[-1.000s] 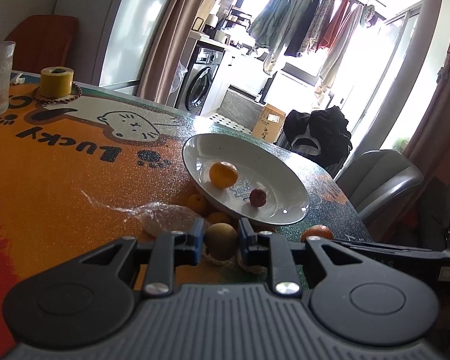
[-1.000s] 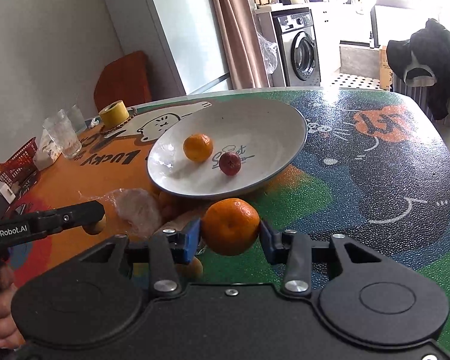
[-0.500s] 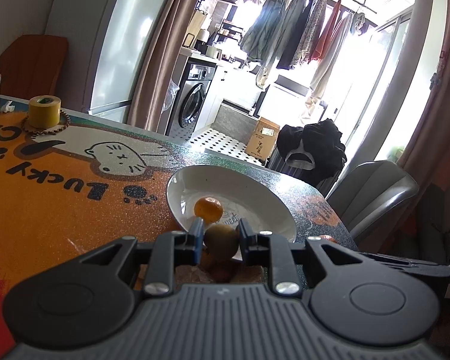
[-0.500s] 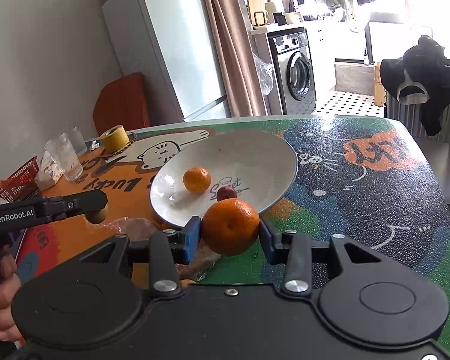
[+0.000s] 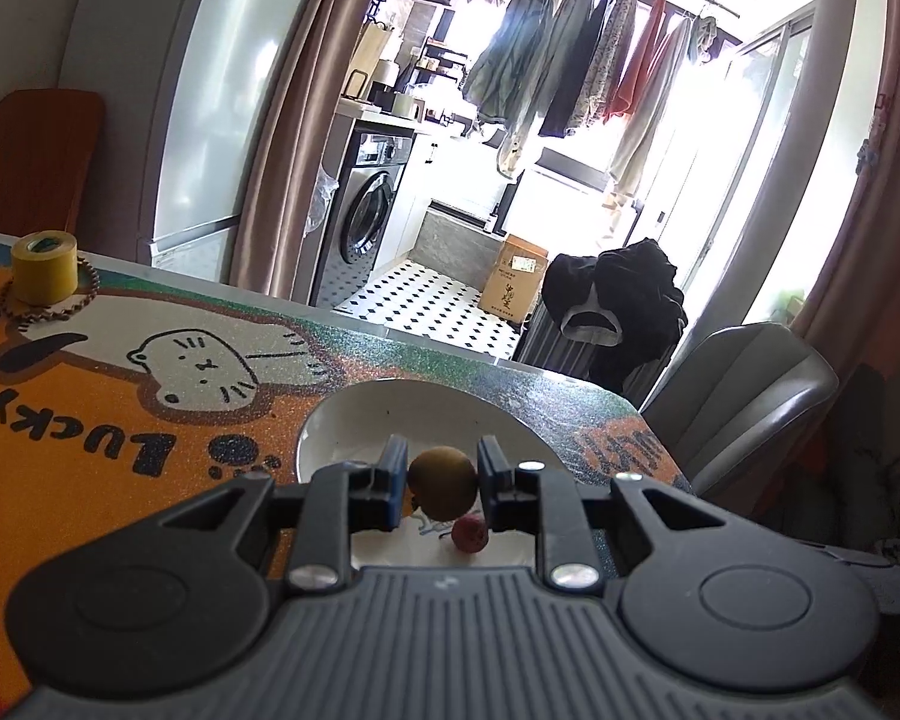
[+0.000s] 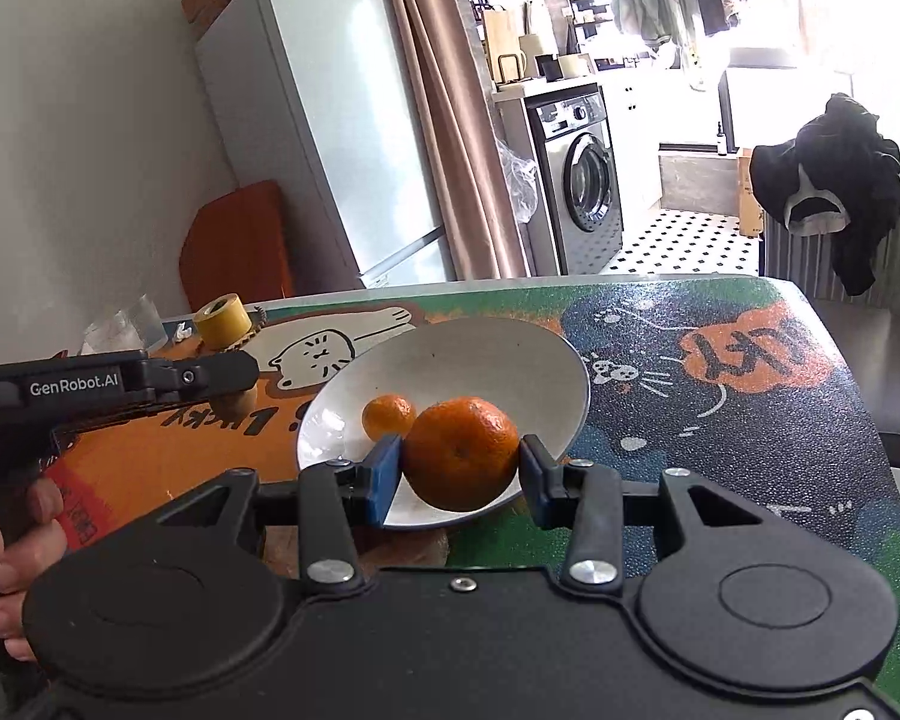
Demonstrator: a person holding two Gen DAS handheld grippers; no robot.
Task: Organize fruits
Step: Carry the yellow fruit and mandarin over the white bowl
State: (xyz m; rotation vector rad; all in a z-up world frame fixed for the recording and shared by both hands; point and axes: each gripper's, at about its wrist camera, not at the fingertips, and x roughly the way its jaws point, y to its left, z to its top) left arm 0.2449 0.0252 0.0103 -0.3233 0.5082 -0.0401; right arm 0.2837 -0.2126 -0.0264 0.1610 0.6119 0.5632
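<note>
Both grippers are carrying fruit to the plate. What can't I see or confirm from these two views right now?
- Left wrist: small orange on white plate mostly hidden by left gripper.
- Right wrist: red fruit hidden behind held mandarin.
- Right wrist: bag under the plate blocked by right gripper.

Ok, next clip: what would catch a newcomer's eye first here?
Each gripper carries a fruit over the white plate: the right gripper clamps a big mandarin, the left gripper a small brownish-green round fruit. On the plate lie a smaller mandarin and a small red fruit, all on a bright cartoon-cat tablecloth.
</note>
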